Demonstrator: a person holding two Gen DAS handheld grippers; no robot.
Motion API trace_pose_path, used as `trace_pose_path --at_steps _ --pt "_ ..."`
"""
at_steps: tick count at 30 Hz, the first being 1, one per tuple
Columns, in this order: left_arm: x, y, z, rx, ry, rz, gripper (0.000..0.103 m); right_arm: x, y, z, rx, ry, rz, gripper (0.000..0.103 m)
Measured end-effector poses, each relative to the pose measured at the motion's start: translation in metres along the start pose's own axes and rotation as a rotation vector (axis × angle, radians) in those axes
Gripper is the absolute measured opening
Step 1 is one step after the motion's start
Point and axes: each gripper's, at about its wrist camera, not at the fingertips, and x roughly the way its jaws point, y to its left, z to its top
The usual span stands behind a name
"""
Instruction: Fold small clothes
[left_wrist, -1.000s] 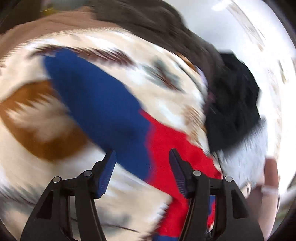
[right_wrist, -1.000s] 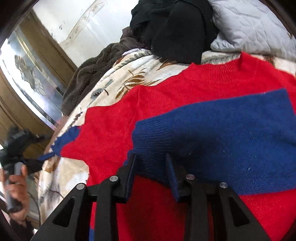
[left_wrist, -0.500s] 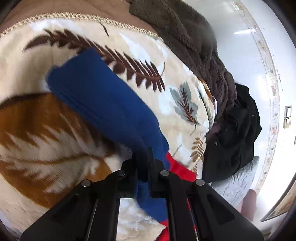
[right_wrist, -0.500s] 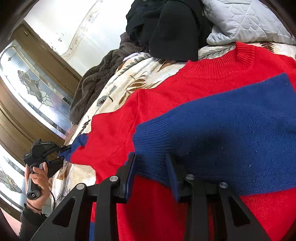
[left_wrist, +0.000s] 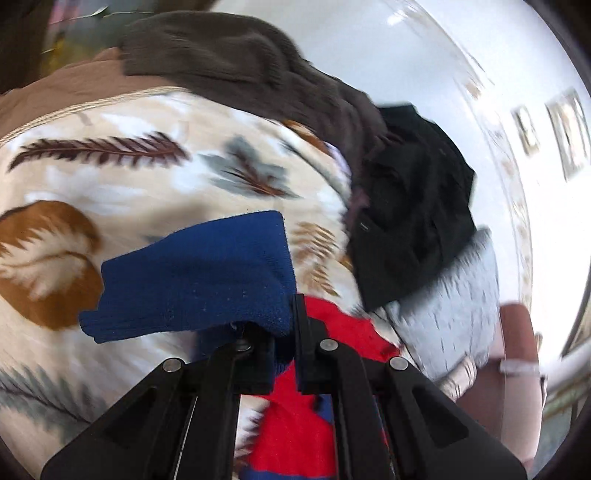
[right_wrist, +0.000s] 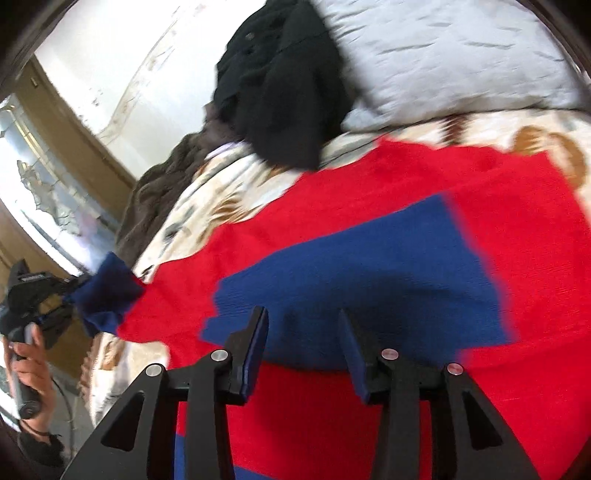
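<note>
Sweater (right_wrist: 369, 229) lying ahead; we are clamping our left hand-held gripper (left_wrist: 293, 332) onto its blue sleeve (left_wrist: 192, 280), while our right hand-held gripper (right_wrist: 301, 350) is opening, empty, just above the folded sleeve (right_wrist: 369, 280).

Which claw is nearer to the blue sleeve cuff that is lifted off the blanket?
Left. The left claw is clamped on that lifted blue cuff. The right claw hovers, opening, over the sweater's other folded-in blue sleeve, well away from the cuff.

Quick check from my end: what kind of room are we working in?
Probably a bedroom: the red and blue knit sweater lies on a cream leaf-print blanket, with a grey quilted pillow and a black garment heap beside a white wall.
</note>
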Motion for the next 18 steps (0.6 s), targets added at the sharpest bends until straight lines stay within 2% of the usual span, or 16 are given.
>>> trace_pose_path --at_steps 4,8,11,18 --pt "0.012 -0.042 -0.024 0.070 0.044 -0.022 0.005 -0.031 -0.041 0.001 0.008 -0.025 -0.084 0.043" --pt "0.030 -0.082 -0.054 0.127 0.097 -0.043 0.005 -0.048 -0.078 -0.009 0.046 -0.034 -0.118 0.043" --pt "0.048 -0.107 -0.077 0.160 0.140 -0.049 0.005 -0.049 -0.099 -0.027 0.091 -0.051 -0.047 0.044" --pt "0.120 -0.152 -0.152 0.257 0.301 -0.003 0.005 -0.051 -0.108 -0.029 0.128 -0.065 0.009 0.044"
